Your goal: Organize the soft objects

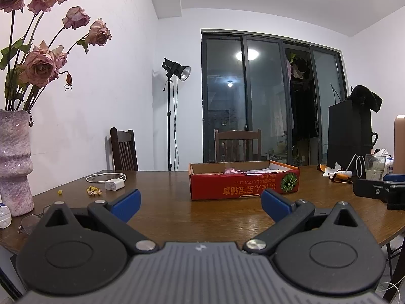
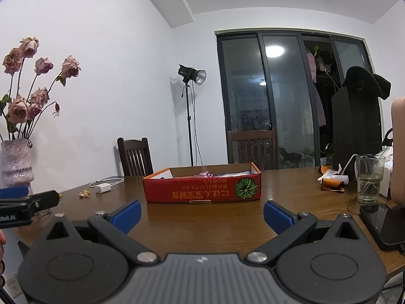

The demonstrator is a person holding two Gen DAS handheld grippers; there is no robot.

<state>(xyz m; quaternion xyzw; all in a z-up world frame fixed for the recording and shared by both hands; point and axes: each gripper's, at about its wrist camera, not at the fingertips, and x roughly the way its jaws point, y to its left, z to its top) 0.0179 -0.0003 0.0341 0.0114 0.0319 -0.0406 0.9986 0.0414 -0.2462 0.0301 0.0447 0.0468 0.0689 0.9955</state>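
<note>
Currently both grippers sit low over the near edge of a brown wooden counter, and each has its jaws spread wide with nothing between them. In the left wrist view the left gripper fills the bottom of the frame, its blue fingertips far apart over bare wood. The right gripper looks the same in the right wrist view, and its dark body also shows at the right edge of the left view.

A shallow red cardboard box stands on the counter at the centre of both frames, beyond the fingertips and well apart from them. It bears upside-down print and a green round fruit picture on its near wall. Soft items lie inside it, pink and white, with only their tops showing above the rim; what they are cannot be told.

At the left of the frame a pink vase holds dried roses, and a white charger with its cable lies near some small yellow crumbs. At the right a drinking glass stands near a black phone lying flat. Two wooden chairs, a studio light on a stand and dark glass doors fill the background.
</note>
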